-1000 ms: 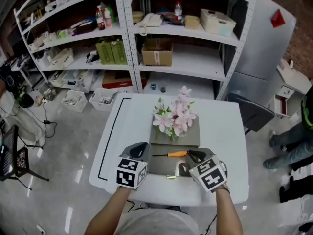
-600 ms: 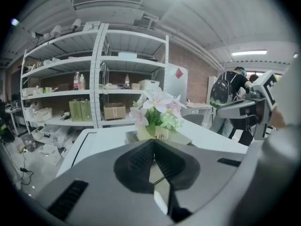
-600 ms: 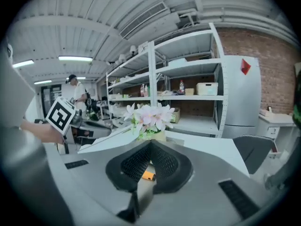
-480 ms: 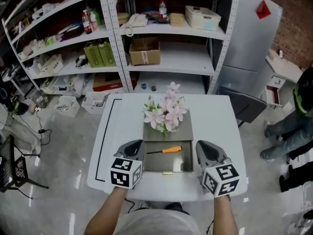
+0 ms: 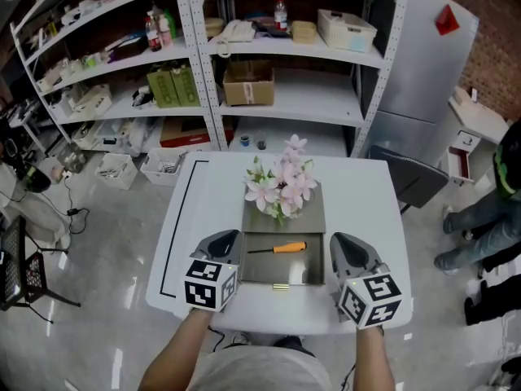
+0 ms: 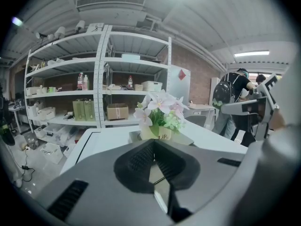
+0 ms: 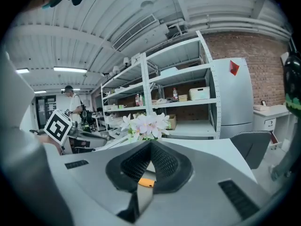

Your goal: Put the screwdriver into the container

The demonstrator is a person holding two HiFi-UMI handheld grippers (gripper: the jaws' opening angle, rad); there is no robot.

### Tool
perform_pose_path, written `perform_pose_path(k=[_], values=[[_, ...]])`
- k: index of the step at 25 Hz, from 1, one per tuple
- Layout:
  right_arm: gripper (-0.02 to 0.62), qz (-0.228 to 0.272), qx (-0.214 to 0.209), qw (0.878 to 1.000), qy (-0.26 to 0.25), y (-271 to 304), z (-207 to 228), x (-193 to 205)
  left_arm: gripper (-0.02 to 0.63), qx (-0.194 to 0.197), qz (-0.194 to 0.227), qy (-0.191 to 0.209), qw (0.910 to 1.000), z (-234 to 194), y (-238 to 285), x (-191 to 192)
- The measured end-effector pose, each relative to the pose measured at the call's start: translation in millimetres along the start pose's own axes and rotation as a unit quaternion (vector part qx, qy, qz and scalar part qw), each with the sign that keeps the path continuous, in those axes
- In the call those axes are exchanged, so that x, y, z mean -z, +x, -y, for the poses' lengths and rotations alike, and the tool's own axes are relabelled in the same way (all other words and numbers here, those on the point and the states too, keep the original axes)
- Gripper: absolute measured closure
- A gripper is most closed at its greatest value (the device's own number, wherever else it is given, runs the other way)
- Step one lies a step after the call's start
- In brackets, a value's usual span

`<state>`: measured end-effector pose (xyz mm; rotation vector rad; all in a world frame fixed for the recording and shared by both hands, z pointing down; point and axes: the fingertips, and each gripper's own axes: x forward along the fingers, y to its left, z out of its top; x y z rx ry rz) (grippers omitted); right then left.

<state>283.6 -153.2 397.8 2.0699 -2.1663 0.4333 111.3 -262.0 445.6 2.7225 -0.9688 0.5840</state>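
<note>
The screwdriver (image 5: 278,248), with an orange handle and dark shaft, lies flat inside the open grey container (image 5: 282,283) on the white table (image 5: 366,210). My left gripper (image 5: 225,237) rests at the container's left side, shut, with nothing between its fingers. My right gripper (image 5: 340,240) sits at the container's right side, also shut and empty. In the right gripper view the orange handle (image 7: 146,182) shows just beyond the closed right gripper (image 7: 151,146). The left gripper view looks over the closed left gripper (image 6: 154,147) toward the flowers.
A pot of pink and white flowers (image 5: 281,187) stands on the grey lid (image 5: 313,217) behind the container. Metal shelves (image 5: 269,88) with boxes and bottles rise beyond the table. A grey chair (image 5: 411,177) and a standing person (image 5: 488,210) are at the right.
My right gripper has drawn back from over the container to its right side, and its jaws have shut. The screwdriver stays lying in the container. The left gripper has hardly moved.
</note>
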Motion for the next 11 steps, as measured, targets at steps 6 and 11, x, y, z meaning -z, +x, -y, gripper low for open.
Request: perform_pose_path(k=[6, 11], values=[[0.591, -0.008, -0.004, 1.000, -0.001, 1.3, 0.0, 3.9, 0.601, -0.001, -0.005, -0.003, 1.0000, 0.1, 0.2, 3.0], [0.591, -0.011, -0.004, 1.000, 0.001, 2.5, 1.9, 6.7, 0.601, -0.002, -0.008, -0.005, 1.0000, -1.3, 1.4, 6.1]])
